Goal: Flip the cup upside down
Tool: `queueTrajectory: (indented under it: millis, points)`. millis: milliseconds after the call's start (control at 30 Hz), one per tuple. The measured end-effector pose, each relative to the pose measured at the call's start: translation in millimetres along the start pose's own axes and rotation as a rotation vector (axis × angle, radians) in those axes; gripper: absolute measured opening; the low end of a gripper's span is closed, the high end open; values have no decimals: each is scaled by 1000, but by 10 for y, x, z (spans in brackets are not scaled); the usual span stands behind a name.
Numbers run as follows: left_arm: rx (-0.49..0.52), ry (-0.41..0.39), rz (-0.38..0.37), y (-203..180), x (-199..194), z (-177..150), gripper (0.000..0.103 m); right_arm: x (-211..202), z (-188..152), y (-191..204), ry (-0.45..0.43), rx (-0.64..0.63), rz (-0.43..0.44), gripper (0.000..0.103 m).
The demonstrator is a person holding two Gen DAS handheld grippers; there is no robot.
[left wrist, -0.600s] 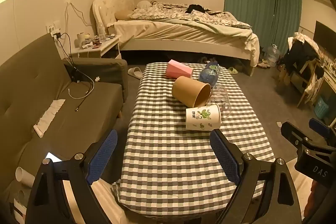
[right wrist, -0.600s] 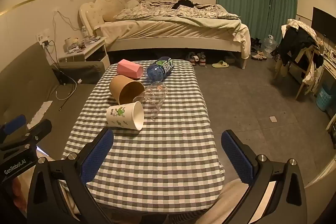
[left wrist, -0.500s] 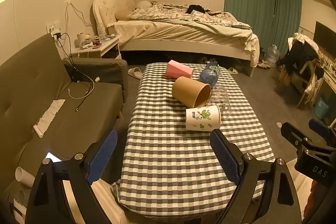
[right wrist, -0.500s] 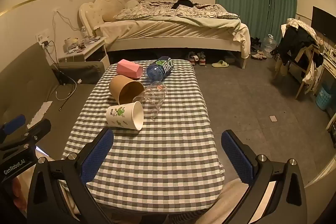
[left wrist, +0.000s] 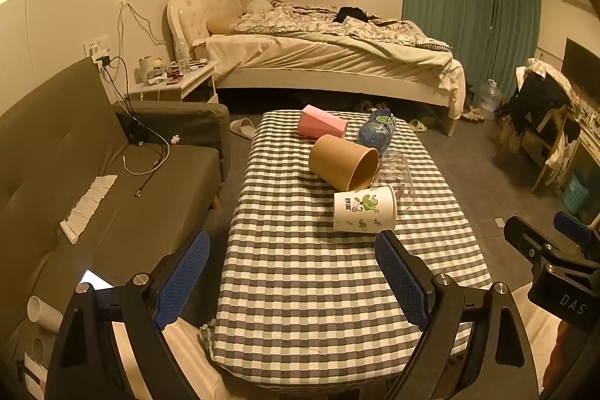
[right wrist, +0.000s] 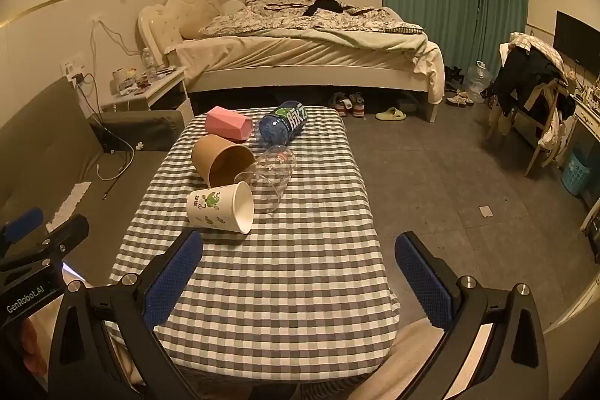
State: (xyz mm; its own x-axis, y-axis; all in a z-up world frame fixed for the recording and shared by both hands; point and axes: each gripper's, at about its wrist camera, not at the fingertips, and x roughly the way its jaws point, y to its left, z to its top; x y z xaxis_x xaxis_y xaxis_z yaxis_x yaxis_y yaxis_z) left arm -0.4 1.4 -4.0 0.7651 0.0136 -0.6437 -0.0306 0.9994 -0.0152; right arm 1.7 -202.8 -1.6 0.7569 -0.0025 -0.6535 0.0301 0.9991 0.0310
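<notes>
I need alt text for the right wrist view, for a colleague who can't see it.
Open right tongs hover over the near end of a checked table, empty. Ahead, a white paper cup with green print, a brown paper cup, a clear plastic cup, a pink cup and a blue bottle lie on their sides.

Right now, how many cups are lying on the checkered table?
3, all on their sides: the white cup with green leaves nearest the grippers, the brown paper cup behind it, and the clear plastic cup to their right. The pink box and bottle aren't cups.
</notes>
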Motion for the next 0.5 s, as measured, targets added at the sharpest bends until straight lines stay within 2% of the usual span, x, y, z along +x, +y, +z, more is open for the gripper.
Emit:
queueTrajectory:
  millis: [500]
  points:
    - [3,3,-2,-12,-15,9,93,31,4,37,3,-1,2,103]
